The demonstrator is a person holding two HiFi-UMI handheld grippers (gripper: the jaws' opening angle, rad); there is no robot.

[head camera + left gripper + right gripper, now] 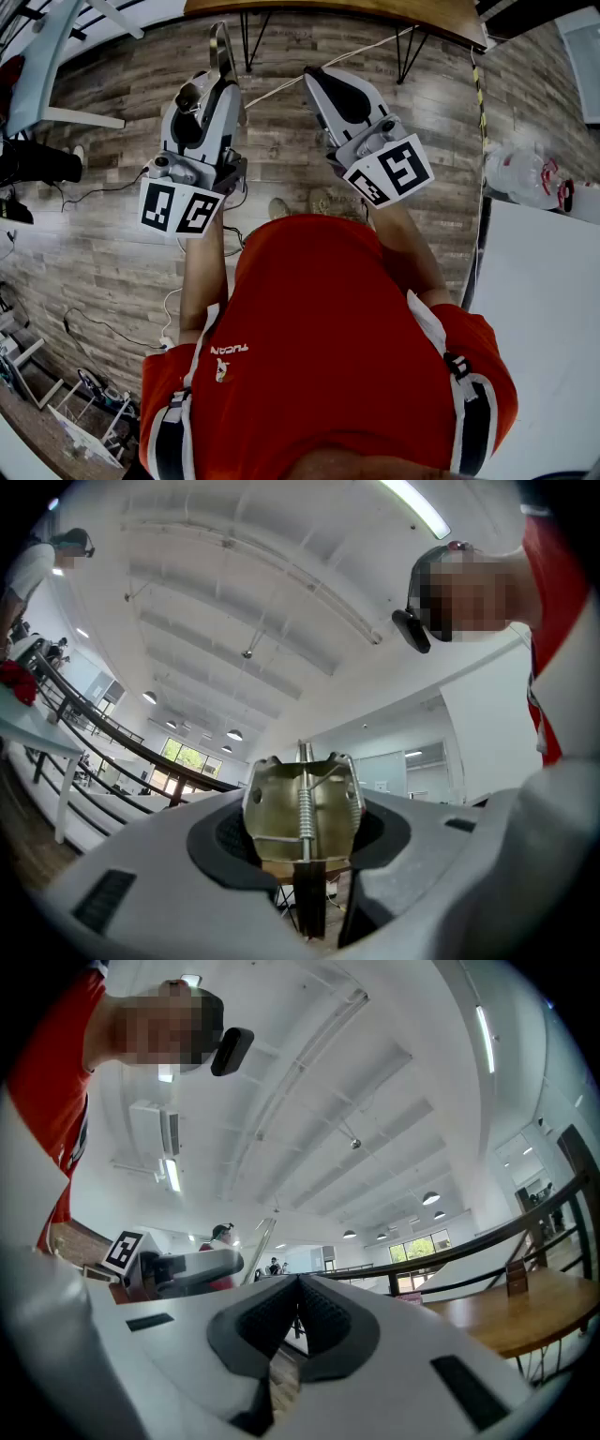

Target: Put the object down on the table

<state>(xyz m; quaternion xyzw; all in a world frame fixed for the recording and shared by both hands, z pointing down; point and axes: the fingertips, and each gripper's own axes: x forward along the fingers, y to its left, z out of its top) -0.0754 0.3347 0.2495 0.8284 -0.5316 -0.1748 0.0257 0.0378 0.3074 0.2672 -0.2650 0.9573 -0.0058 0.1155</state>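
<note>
My left gripper [305,850] is shut on a brass-coloured metal clamp [302,808] with a spring down its middle and a dark handle below. In the head view the left gripper [219,92] is held up in front of the red-shirted person's chest, and the clamp [223,52] sticks out beyond its tips. The right gripper [321,82] is level with it on the right, its pads together with nothing between them. In the right gripper view the jaws [297,1321] meet, and the left gripper [187,1269] shows at the left.
A wooden table [375,9] on black legs stands ahead over the plank floor, also seen as the wooden table [525,1312]. A white table [548,319] lies to the right, with a plastic bag [525,173] beside it. Cables and equipment sit at the left.
</note>
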